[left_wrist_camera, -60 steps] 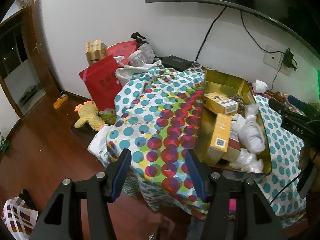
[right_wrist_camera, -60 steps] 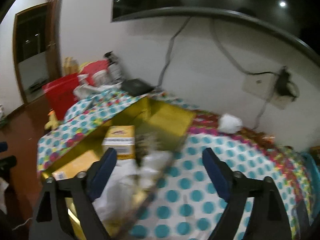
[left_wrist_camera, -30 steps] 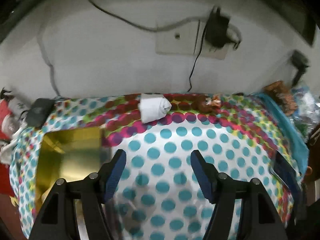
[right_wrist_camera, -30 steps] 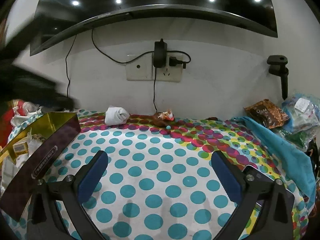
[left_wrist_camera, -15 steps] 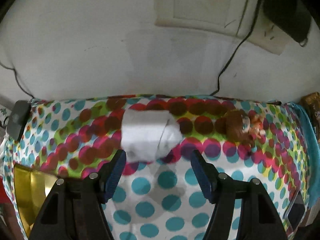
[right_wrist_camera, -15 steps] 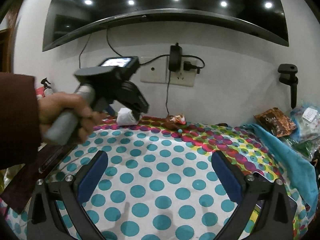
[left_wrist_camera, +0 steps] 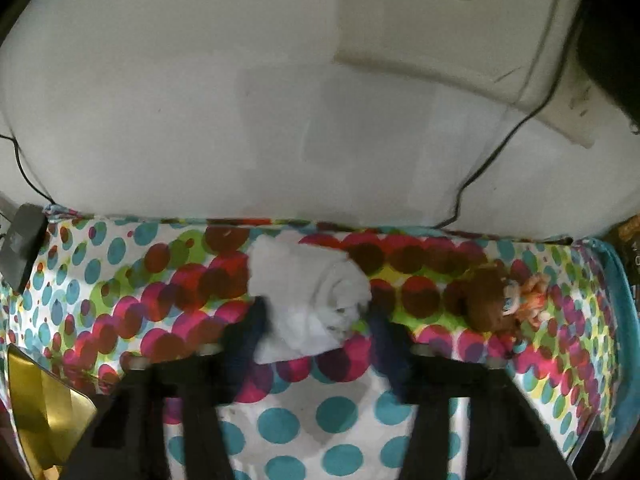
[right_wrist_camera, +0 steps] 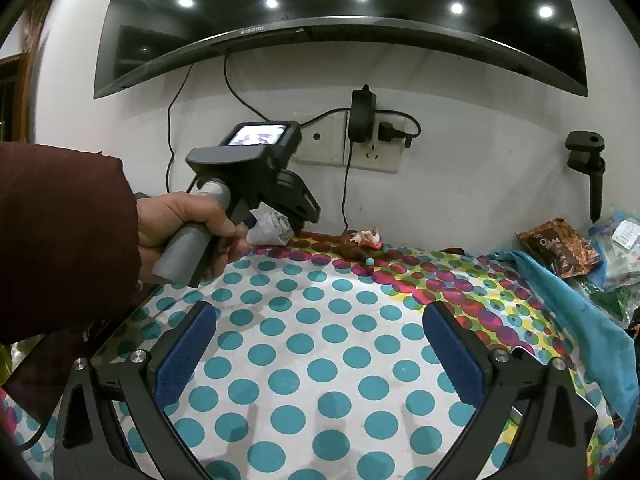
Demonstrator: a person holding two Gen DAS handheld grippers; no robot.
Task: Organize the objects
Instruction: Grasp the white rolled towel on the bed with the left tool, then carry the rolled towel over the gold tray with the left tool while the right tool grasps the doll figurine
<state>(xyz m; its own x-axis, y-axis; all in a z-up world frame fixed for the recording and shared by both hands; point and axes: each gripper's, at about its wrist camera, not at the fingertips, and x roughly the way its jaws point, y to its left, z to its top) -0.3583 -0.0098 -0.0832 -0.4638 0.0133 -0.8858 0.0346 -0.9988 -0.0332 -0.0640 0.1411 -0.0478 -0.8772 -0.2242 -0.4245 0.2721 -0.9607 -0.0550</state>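
White rolled cloth [left_wrist_camera: 310, 304] sits between the left tongs' [left_wrist_camera: 316, 320] parted fingers; right tongs [right_wrist_camera: 320, 354] apart; TV [right_wrist_camera: 320, 20] reads "xiaomi".

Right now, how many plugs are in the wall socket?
2. A tall black adapter at the top of the socket plate, a smaller black plug right of it. The left claw covers the plate's left end; another may be hidden.

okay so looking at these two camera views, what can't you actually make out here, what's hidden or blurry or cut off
- Left gripper, left wrist view: motion blur smears the fingers, so contact with the white cloth bundle is unclear.
- White cloth bundle, right wrist view: the left gripper's body covers most of it.
- Gold box, left wrist view: cut off by the frame edge.
- Brown toy, right wrist view: too small to identify.
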